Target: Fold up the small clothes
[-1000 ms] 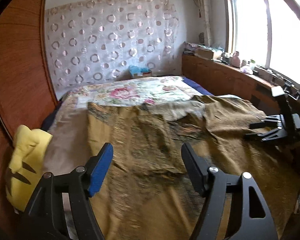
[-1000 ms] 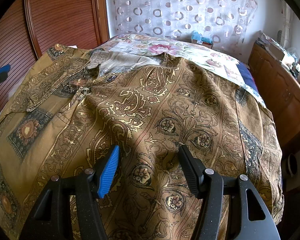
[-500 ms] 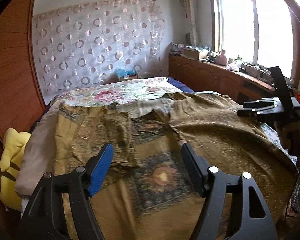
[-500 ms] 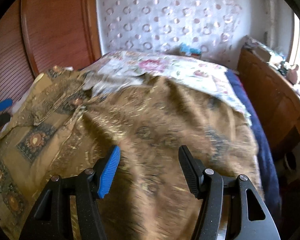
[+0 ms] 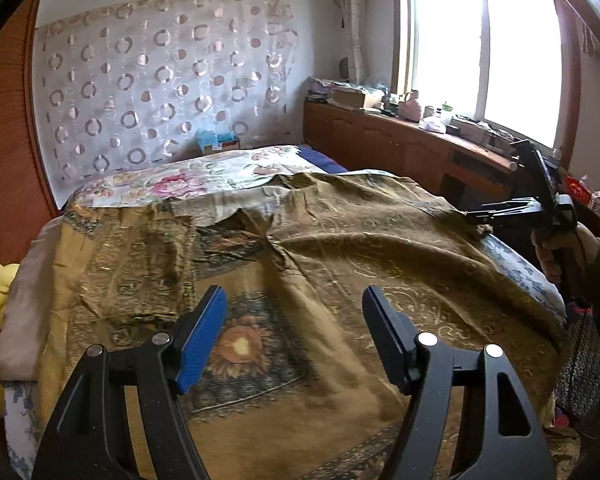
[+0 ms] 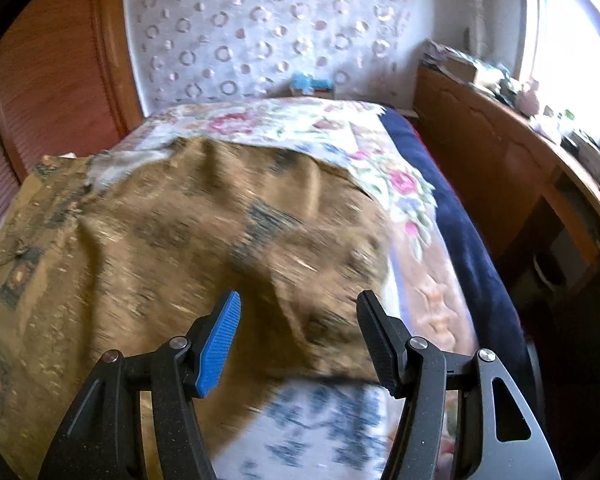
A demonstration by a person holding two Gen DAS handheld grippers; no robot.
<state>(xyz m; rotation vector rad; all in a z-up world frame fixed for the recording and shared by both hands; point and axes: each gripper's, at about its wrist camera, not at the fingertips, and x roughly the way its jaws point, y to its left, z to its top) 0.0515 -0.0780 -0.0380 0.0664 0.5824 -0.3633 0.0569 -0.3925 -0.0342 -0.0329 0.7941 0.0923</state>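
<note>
1. Two handheld grippers, both with jaws apart and nothing between them. The left gripper (image 5: 294, 330) hangs over the garment; the right gripper (image 6: 298, 334) hangs at its right border.
2. Task item: a large golden-brown cloth with paisley and flower-medallion print (image 5: 340, 248), spread nearly flat over the bed with a floral-print cover (image 5: 204, 178). Likely laid out flat so edges and corners can be found for folding.
3. Left gripper sits above the orange flower medallion (image 5: 240, 346), near the cloth's near edge, apart from the fabric.
4. Right-wrist view is motion-blurred. The cloth's right edge (image 6: 356, 376) lies just below the open jaws, with blue-and-white sheet (image 6: 320, 420) showing beyond it. Judgement: positioned to pinch that hem.
5. From the left view, the right gripper (image 5: 484, 216) appears over the cloth's far right side, held by a hand (image 5: 556, 248).
</note>
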